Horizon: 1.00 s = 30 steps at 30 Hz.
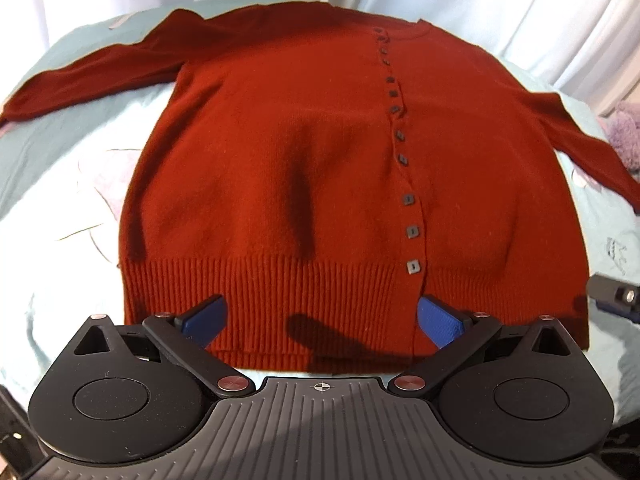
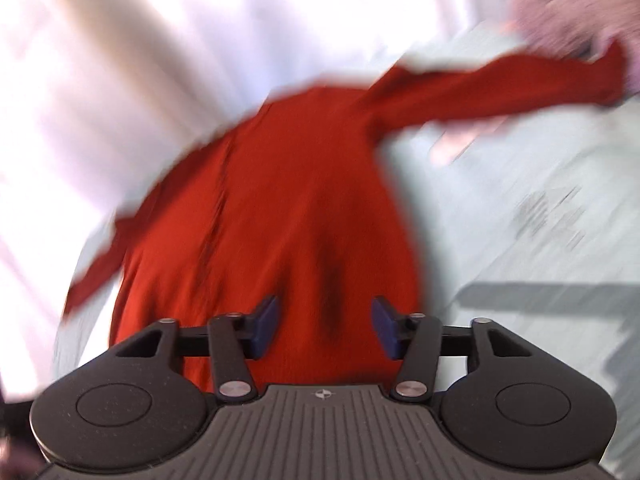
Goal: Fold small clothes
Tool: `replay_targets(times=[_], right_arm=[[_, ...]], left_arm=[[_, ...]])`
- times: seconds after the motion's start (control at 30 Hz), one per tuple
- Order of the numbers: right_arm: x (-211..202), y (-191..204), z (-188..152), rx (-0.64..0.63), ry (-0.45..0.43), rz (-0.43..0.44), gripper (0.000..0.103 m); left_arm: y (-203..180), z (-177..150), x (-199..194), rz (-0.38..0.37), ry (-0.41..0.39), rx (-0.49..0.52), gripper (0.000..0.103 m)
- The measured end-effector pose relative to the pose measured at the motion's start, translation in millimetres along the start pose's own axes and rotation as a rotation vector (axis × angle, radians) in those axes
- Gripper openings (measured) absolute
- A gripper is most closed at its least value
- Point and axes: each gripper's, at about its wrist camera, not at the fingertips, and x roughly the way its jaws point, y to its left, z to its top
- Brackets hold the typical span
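Across the middle of the left wrist view a rust-red cardigan lies flat, front up, on a pale mint bed sheet. Its one sleeve runs off to the upper left, where the cuff is cut by the frame edge. Down the right of centre runs a row of small dark square buttons. The other sleeve slants toward the right edge, and beside it a lilac fuzzy object is only partly seen. At the bottom, the left gripper hangs over the ribbed hem with its blue fingers spread wide and nothing between them. A grey piece of hardware pokes in at the right edge; what it is cannot be told.

The right wrist view is heavily blurred. White curtains fill the upper left. The right gripper sits low in the frame over the cardigan's lower part, its fingers about half apart and pinching no cloth. Buttons smear into a dark streak here, and print on the sheet at right is unreadable.
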Motion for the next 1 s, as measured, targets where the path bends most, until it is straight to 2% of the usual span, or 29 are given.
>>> replay_targets(times=[0.07,0.17,0.27,0.4,0.5,0.6,0.7,0.73,0.83,0.93,1.0], right_arm=[[-3.8,-37.7,26.1,0.038,-0.171,-0.087,0.054],[1.9,-97.9,63.5,0.132,-0.283,-0.259,0.051],[13.5,-149.0,94.6,0.219,-0.33,-0.408,0.045],[39.3,-192.1,121.3,0.31,-0.328,-0.49,0.045],[60.4,-209.7,132.1,0.327,-0.338,-0.515,0.045],[74.1,-226.0,143.4,0.359,-0.351,-0.522,0.045],[83.7,-231.3,149.7,0.357,-0.354,-0.523,0.034],[86.1,-230.6,150.9,0.34,-0.359,-0.536,0.025],[88.2,-233.1,151.4,0.339,-0.369,-0.511,0.007],[85.1,-223.4,153.9,0.308,-0.381,-0.514,0.006],[78.4,-194.4,159.0,0.214,-0.423,-0.483,0.006]], left_arm=[[3.0,8.2,2.9,-0.001,-0.041,-0.008,0.103],[5.8,21.6,11.5,-0.004,-0.07,0.007,0.103],[9.3,34.4,22.0,-0.003,-0.063,-0.023,0.103],[9.7,47.9,33.0,-0.013,-0.081,-0.088,0.103],[4.2,57.0,41.6,-0.026,-0.084,-0.116,0.103],[-7.1,66.2,47.6,-0.024,-0.09,-0.095,0.103],[-17.6,74.8,51.9,-0.029,-0.099,-0.066,0.103],[-19.9,77.7,53.7,-0.036,-0.1,-0.058,0.103],[-24.5,86.3,60.2,-0.054,-0.097,-0.046,0.103],[-25.6,95.0,66.3,-0.061,-0.104,-0.04,0.103],[-25.3,102.6,69.0,-0.081,-0.109,-0.034,0.103]])
